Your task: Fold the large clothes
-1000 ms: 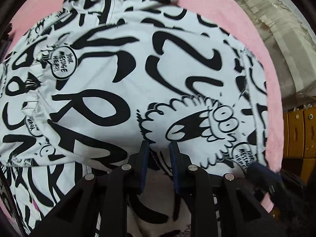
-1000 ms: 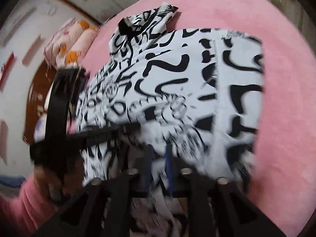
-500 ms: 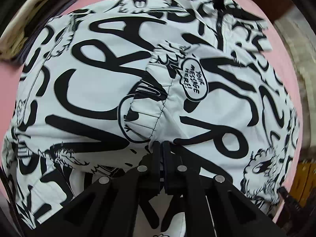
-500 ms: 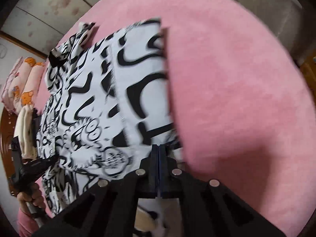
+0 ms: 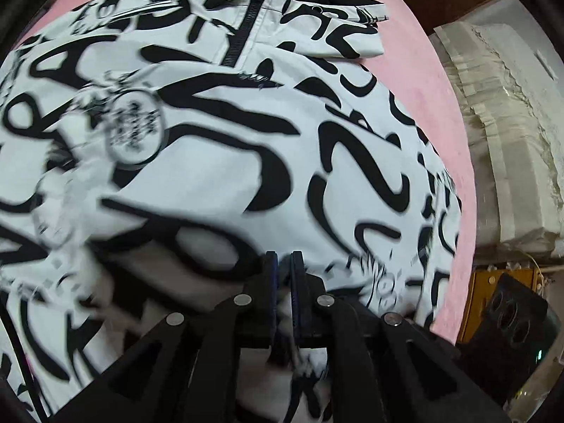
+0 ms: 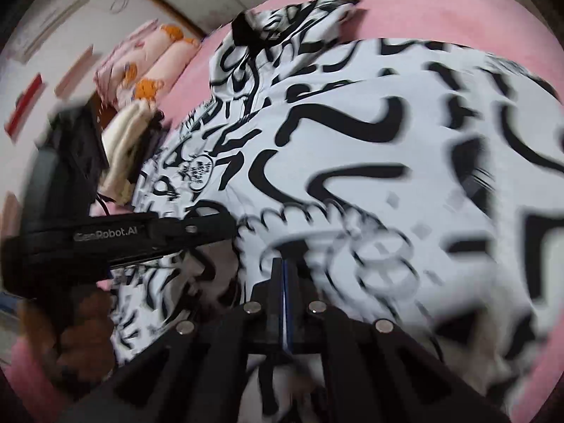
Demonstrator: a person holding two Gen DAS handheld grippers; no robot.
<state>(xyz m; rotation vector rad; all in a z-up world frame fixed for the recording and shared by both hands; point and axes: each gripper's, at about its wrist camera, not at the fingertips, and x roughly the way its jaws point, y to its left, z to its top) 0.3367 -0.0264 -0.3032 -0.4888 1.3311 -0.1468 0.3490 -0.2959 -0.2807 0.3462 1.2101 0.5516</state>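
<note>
A white hooded jacket covered in black graffiti lettering and cartoon figures lies spread over a pink bed cover, filling most of both wrist views. Its black zipper runs toward the far edge of the bed, where the hood lies crumpled, with a black patch at the collar.

The left tongs sit at the near edge of the jacket with a narrow slit between the blue-padded fingers; white fabric shows in that slit and below it, so they appear clamped on a fold of the jacket's hem. The cloth around them is blurred. In the right wrist view the left tongs show from the side, their black body marked "GenRobot.AI", reaching in over the jacket's left side.

The right tongs are pressed together, with only a thin blue line showing between the fingers, and bunched jacket fabric rises just beyond the tips; whether cloth is pinched between them I cannot tell because of the blur.

At the far left corner of the bed lie a pink pillow with orange print and a cream folded cloth. Beyond the bed's right edge stands a pale draped piece of furniture, with a yellow wooden cabinet nearer.
</note>
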